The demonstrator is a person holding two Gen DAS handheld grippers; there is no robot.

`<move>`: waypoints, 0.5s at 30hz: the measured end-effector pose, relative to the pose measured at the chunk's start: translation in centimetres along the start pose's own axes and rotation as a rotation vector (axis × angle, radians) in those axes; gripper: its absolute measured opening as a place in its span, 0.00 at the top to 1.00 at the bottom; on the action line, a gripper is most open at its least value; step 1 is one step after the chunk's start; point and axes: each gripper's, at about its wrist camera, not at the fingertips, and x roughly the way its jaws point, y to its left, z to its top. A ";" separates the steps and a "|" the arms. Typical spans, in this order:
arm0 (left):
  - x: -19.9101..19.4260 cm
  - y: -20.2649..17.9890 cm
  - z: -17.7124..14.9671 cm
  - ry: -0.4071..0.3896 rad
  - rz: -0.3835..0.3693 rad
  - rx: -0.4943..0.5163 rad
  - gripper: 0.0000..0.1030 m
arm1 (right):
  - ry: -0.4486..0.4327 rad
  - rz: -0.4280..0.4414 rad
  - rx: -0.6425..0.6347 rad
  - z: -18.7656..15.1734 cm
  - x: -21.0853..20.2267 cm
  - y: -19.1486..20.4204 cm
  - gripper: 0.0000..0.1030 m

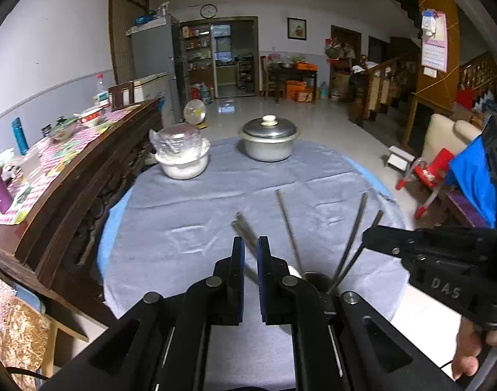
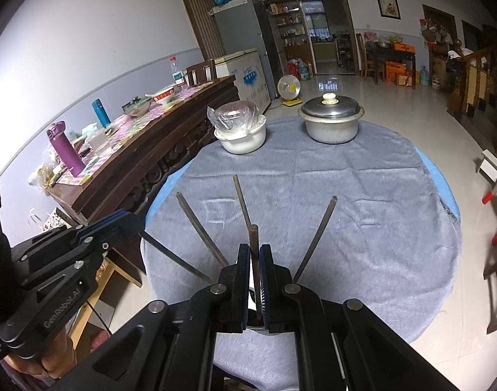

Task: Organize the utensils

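A dark utensil holder [image 1: 310, 275] stands at the near edge of the round table's grey cloth [image 1: 190, 215], with several dark chopsticks [image 1: 289, 224] fanning up out of it. My left gripper [image 1: 250, 239] is shut on a pair of chopsticks [image 1: 240, 226] that slant down toward the holder. My right gripper [image 2: 254, 247] is shut on a single upright chopstick [image 2: 254, 234], directly over the holder, which its fingers mostly hide. Each gripper shows in the other's view: the right gripper [image 1: 367, 236] beside the holder's right, the left gripper [image 2: 136, 220] at its left.
A lidded metal pot [image 1: 269, 141] and a white bowl holding a plastic-wrapped dish [image 1: 181, 156] sit at the table's far side. A dark wooden sideboard [image 1: 69, 176] with bottles and bowls runs along the left. A red chair [image 1: 431, 176] stands on the floor at right.
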 end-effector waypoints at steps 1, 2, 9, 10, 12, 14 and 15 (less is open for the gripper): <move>0.2 0.1 -0.1 0.006 0.010 -0.002 0.91 | 0.000 0.000 0.002 0.0 0.1 0.0 0.93; 0.3 0.3 -0.3 0.011 0.016 -0.005 0.86 | 0.003 0.001 0.002 -0.1 0.2 0.1 0.93; 0.4 1.1 -1.4 -0.022 0.164 0.005 0.45 | 0.014 0.010 0.011 -0.3 0.7 0.5 0.75; 0.3 1.3 -1.5 -0.023 0.177 0.002 0.38 | 0.011 0.013 0.015 -0.4 0.7 0.5 0.64; 0.2 1.8 -1.8 -0.028 0.189 -0.003 0.33 | -0.011 0.018 0.020 -0.5 0.4 0.5 0.50; 0.2 2.2 -2.0 -0.025 0.201 -0.010 0.31 | -0.043 0.015 0.024 -0.5 -0.1 0.4 0.49; 0.2 2.5 -2.1 -0.022 0.204 -0.014 0.29 | -0.059 0.015 0.031 -0.5 -0.5 0.2 0.49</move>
